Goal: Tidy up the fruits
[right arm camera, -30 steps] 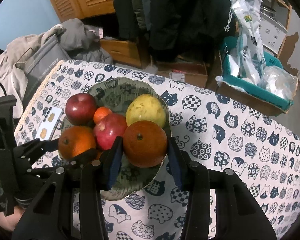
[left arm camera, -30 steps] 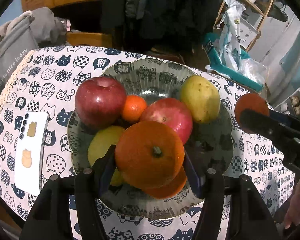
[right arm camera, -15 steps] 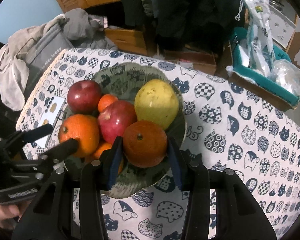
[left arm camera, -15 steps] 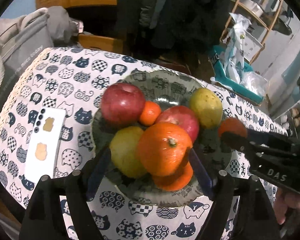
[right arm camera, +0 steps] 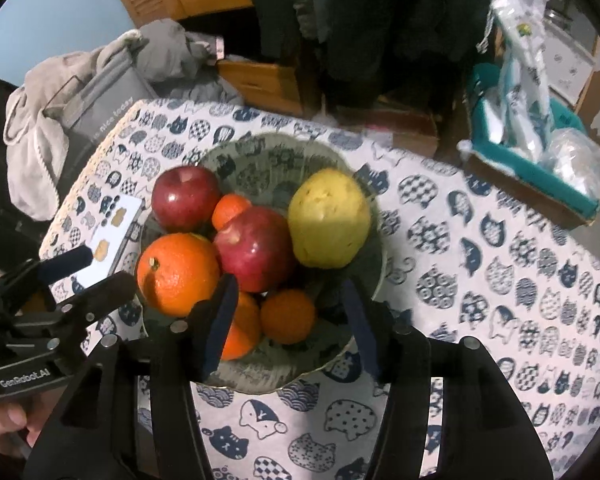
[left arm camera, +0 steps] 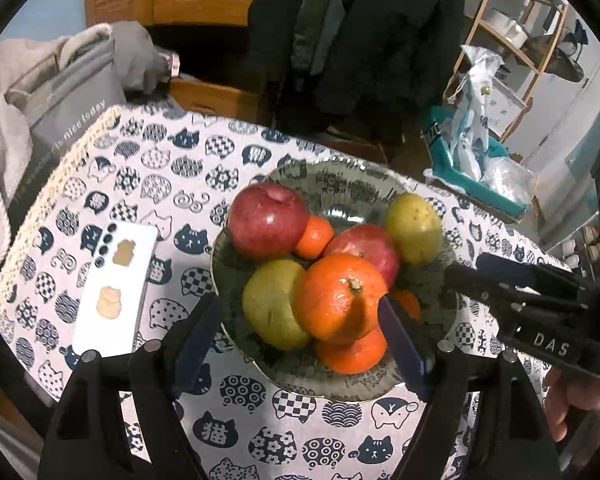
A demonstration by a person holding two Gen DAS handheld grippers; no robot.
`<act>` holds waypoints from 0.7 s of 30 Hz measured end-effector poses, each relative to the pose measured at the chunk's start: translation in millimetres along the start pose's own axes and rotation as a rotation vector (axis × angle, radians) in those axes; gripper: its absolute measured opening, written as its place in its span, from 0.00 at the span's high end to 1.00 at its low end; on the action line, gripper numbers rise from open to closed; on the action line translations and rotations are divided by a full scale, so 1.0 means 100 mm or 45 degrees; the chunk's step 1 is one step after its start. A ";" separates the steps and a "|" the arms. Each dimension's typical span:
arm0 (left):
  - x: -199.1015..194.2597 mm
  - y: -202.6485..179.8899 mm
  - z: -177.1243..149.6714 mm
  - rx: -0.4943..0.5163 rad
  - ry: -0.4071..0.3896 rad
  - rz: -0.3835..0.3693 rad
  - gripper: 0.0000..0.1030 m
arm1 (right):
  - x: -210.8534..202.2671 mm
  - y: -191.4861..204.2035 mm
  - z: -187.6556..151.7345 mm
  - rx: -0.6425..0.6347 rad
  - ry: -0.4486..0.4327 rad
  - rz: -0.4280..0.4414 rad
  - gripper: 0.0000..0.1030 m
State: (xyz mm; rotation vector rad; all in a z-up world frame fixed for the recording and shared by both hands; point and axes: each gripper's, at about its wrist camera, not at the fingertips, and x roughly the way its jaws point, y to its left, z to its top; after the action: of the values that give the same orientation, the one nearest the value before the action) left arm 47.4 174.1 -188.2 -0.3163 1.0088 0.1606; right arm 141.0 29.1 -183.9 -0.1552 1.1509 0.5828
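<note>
While the phone (left arm camera: pixel 114 288) lies flat on the cat-print tablecloth (left arm camera: pixel 148 168) at the left, the left gripper (left arm camera: pixel 300 344) hangs over the near rim of the bowl (left arm camera: pixel 340 184) with its fingers spread and nothing pinched; a big orange (left arm camera: pixel 340 296) sits between them but untouched. In the bowl lie two red apples, two yellow-green pears and several oranges. Further right, the right gripper (right arm camera: pixel 288 320) has just been opening; its fingers stand apart around a small orange (right arm camera: pixel 287 315), which rests in the bowl, no pad pressing it. A teal tray (right arm camera: pixel 540 176) of bags sits beyond the table.
</note>
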 end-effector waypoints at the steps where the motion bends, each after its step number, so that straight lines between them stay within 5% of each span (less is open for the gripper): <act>1: -0.05 -0.01 0.01 0.005 -0.013 0.000 0.21 | -0.05 0.00 0.01 0.001 -0.016 -0.008 0.46; 21: -1.03 -0.30 0.15 0.101 -0.310 0.000 0.11 | -1.39 0.16 0.03 -0.091 -0.421 -0.247 0.28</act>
State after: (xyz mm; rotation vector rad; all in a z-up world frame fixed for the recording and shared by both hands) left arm 14.1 151.8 -87.7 -0.2184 0.7718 0.1543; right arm 95.9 -5.4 -55.5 -0.2206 0.7846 0.4572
